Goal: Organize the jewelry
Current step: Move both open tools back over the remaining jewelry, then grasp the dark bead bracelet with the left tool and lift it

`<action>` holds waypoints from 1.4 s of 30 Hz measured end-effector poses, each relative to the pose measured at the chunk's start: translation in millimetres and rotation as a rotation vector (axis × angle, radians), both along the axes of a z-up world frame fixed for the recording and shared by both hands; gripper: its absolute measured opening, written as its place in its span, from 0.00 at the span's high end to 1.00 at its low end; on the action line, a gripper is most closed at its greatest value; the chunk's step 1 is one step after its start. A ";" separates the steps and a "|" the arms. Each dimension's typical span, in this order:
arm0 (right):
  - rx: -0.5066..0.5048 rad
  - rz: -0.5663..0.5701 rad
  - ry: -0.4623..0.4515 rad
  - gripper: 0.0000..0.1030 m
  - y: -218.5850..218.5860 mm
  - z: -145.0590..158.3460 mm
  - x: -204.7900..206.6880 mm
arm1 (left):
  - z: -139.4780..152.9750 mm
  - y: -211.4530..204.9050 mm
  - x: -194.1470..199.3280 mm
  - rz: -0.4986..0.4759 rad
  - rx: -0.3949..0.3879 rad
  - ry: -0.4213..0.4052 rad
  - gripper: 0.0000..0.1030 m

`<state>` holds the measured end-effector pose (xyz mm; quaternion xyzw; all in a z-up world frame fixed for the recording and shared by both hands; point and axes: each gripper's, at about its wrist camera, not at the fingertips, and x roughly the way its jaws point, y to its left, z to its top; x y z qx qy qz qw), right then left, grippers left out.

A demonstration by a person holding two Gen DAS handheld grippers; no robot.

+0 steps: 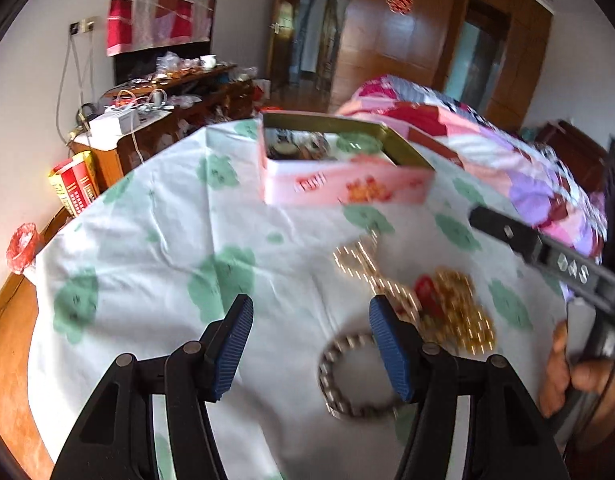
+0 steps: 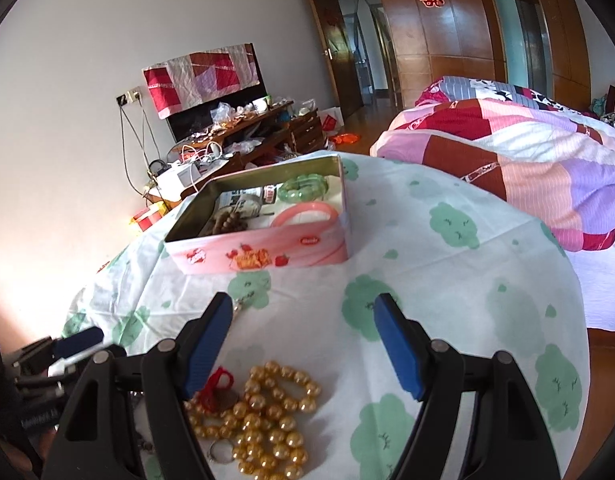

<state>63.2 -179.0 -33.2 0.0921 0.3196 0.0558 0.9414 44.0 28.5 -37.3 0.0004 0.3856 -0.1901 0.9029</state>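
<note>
An open pink tin box [image 1: 339, 184] [image 2: 267, 252] stands on the table and holds a green bracelet [image 2: 303, 188], a pink bangle [image 2: 305, 214] and brown beads [image 2: 223, 224]. A gold bead necklace [image 1: 459, 312] [image 2: 267, 420] with a red tassel [image 2: 219, 384] lies on the cloth, with a gold chain [image 1: 359, 260] beside it. A silver link bracelet [image 1: 347, 376] lies under my left gripper [image 1: 311, 332], which is open and empty. My right gripper [image 2: 303, 340] is open and empty above the gold necklace.
The round table has a white cloth with green tree prints [image 2: 447, 280]. A bed with a patchwork quilt [image 2: 527, 160] stands at the right. A cluttered wooden cabinet [image 2: 247, 136] stands along the wall behind. The right tool's body [image 1: 547, 256] shows in the left view.
</note>
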 end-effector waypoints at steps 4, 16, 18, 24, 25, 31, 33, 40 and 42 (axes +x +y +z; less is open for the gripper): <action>-0.009 0.007 -0.002 0.26 2.9 0.7 -8.6 | -5.0 -7.0 -15.9 -0.066 -0.033 0.039 0.41; 0.003 0.005 -0.005 0.26 -0.8 1.4 -23.1 | -20.4 -35.6 -21.4 -0.106 0.038 0.101 0.41; 0.009 -0.001 -0.005 0.26 -3.4 1.5 -24.1 | -19.0 -29.6 -21.3 -0.081 0.039 0.104 0.41; 0.024 -0.011 -0.007 0.26 -8.6 1.4 -25.8 | -10.4 -10.7 -22.0 -0.038 0.048 0.064 0.41; 0.026 -0.011 -0.007 0.26 -8.8 1.4 -25.5 | -12.9 -8.2 -20.1 -0.034 0.042 0.080 0.41; 0.035 -0.005 0.006 0.26 -6.6 -0.8 -25.6 | -17.1 -10.1 -19.9 -0.055 0.013 0.107 0.40; 0.033 -0.003 0.007 0.26 -5.7 -0.6 -25.0 | -17.2 -13.3 -18.5 -0.065 0.008 0.112 0.40; 0.035 -0.002 0.007 0.26 -5.0 -0.3 -24.7 | -12.8 -8.3 -18.7 -0.077 0.013 0.101 0.39; 0.039 0.002 0.004 0.26 -4.0 0.5 -24.8 | -14.9 -7.0 -18.6 -0.075 0.024 0.106 0.39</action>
